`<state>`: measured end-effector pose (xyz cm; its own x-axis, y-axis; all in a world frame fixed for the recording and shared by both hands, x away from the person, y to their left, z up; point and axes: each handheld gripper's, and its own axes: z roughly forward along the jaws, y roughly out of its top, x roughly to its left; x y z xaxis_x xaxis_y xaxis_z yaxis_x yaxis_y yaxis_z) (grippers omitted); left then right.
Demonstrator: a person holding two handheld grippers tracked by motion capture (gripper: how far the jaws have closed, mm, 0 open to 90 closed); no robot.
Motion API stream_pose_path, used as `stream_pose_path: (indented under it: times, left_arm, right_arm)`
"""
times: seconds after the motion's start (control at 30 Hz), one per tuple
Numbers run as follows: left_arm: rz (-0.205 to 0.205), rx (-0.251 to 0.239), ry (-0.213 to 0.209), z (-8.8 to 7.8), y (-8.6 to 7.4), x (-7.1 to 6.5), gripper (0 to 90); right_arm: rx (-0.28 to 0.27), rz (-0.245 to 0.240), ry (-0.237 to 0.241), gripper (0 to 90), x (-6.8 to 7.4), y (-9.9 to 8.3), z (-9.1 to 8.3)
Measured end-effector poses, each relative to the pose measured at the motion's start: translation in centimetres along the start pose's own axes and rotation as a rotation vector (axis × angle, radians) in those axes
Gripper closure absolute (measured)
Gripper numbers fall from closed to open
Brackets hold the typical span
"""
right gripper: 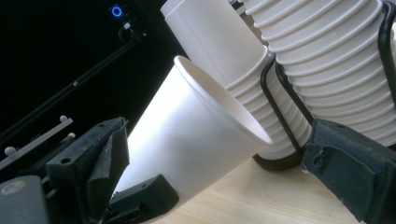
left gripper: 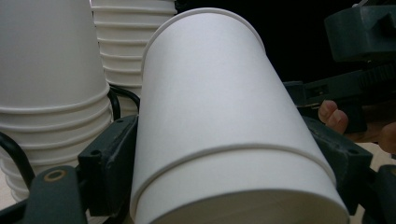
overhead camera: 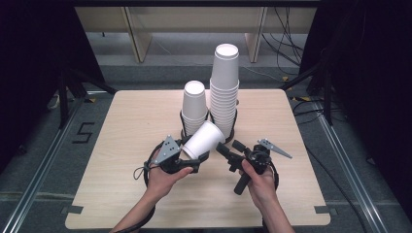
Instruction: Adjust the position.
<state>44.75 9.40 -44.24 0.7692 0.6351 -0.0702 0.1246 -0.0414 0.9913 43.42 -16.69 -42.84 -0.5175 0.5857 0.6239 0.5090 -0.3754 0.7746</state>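
A: Left gripper (overhead camera: 190, 161) is clamped on the loose paper cup (overhead camera: 203, 140); in the left gripper view both jaws press its sides near the narrow end. The cup is tilted, held off the table (overhead camera: 121, 145), rim toward the right gripper (overhead camera: 228, 151).

B: The right gripper's jaws stand apart, nothing pinched between them. In the right gripper view the rim sits between them, untouched.

A: Risk, as I judge it: a firmer squeeze could dent the thin wall. Also the cup is just beside the short stack (overhead camera: 194, 108), so a swing could knock that or the tall stack (overhead camera: 224, 92) over.

B: Agreed; the wire holders (right gripper: 280, 112) should steady the bases somewhat.

A: Count: two stacks, one loose cup, two grippers. Cups per stack are too tightly nested to count
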Motion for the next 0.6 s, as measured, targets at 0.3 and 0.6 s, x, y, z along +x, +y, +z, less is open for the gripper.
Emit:
stream_pose_path:
  times: [0.3,0.6]
  left_arm:
    - [0.007,0.000,0.010,0.2,-0.1,-0.1,19.4]
    - [0.010,-0.010,0.012,0.4,-0.3,-0.2,19.3]
  right_arm:
    - [-0.001,0.076,0.010,4.7,-0.1,-0.3,0.8]
    - [0.001,0.167,0.025,5.4,-0.3,-0.8,1.5]
